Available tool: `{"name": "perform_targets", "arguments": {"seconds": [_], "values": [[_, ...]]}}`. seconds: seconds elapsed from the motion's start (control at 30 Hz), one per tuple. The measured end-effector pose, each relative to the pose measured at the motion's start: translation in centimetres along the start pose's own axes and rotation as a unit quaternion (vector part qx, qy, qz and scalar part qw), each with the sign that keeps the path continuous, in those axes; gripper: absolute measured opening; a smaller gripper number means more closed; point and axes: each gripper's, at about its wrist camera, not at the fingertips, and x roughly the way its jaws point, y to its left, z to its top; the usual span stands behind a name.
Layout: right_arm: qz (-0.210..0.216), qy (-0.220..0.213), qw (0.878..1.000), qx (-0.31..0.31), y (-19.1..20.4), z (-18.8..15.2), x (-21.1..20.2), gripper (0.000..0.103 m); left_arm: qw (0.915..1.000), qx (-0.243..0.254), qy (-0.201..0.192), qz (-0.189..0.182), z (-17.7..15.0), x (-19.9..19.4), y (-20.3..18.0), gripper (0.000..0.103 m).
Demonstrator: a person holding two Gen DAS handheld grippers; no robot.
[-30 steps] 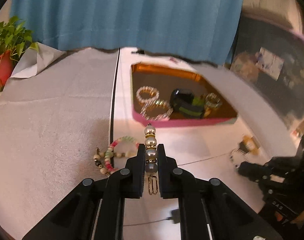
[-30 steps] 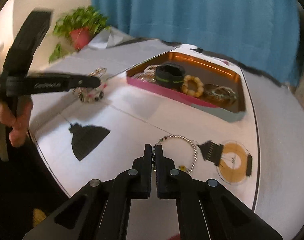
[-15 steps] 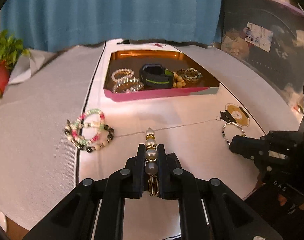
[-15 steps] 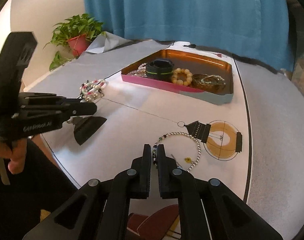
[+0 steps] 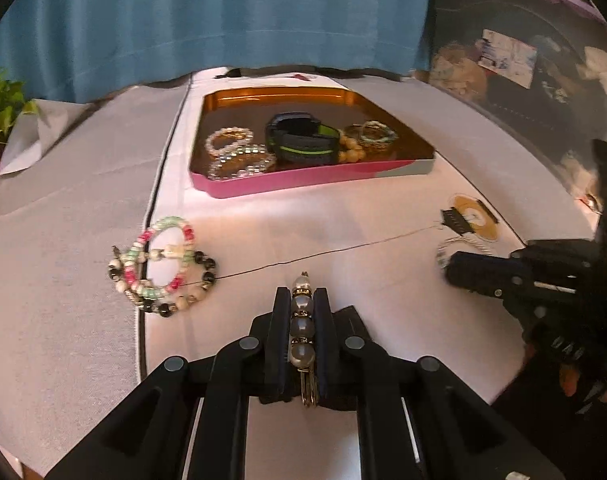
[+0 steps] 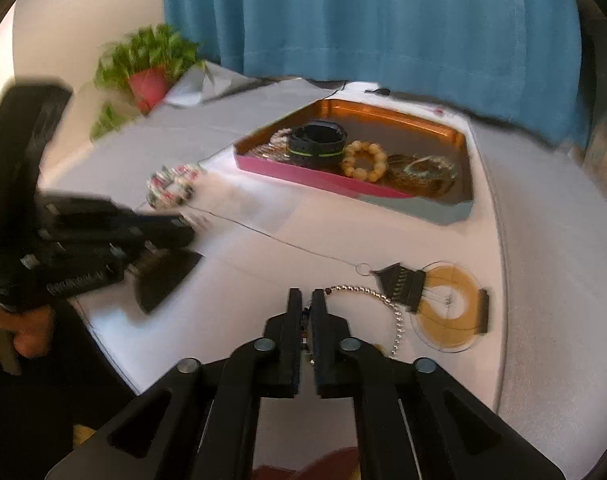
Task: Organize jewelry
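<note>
1. The left gripper [image 5: 302, 300] is clamped on a pearl hair clip [image 5: 302, 328], with bare white table [image 5: 343, 220] ahead up to the pink-sided tray [image 5: 303, 178].
2. Beaded bracelets [image 5: 161, 264] lie just ahead-left of it.
3. The right gripper [image 6: 307, 300], angled down, is closed on a silver bead chain [image 6: 383, 300] trailing right.

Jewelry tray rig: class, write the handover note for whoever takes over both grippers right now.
Left gripper: shut on the pearl hair clip, above the white mat.
Right gripper: shut on one end of the silver bead chain, which lies on the mat.
Done: watch band and several bracelets sit in the tray.
Left: clip, chain, and the colourful bead bracelets still outside the tray.
</note>
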Motion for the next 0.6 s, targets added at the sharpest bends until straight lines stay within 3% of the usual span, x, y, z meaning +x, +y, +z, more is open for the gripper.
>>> {"name": "perform_targets", "arguments": {"seconds": [0.03, 0.3, 0.47, 0.6], "values": [[0.03, -0.007, 0.999, 0.033, -0.7, 0.1, -0.2, 0.003, 1.0, -0.001, 0.001, -0.003, -0.1, -0.1, 0.0, 0.009], [0.056, -0.049, 0.994, 0.084, -2.2, 0.2, -2.0, 0.003, 0.999, -0.037, -0.002, -0.027, -0.3, -1.0, 0.6, 0.009], [0.071, -0.092, 0.989, 0.089, -1.6, 0.6, -4.3, 0.003, 0.9978, -0.064, -0.006, -0.019, 0.2, -1.3, 0.5, 0.009], [0.064, -0.087, 0.99, 0.086, -0.9, 0.3, -4.8, 0.003, 0.9981, -0.06, -0.006, -0.014, 0.2, -1.6, -0.5, 0.009]]}}
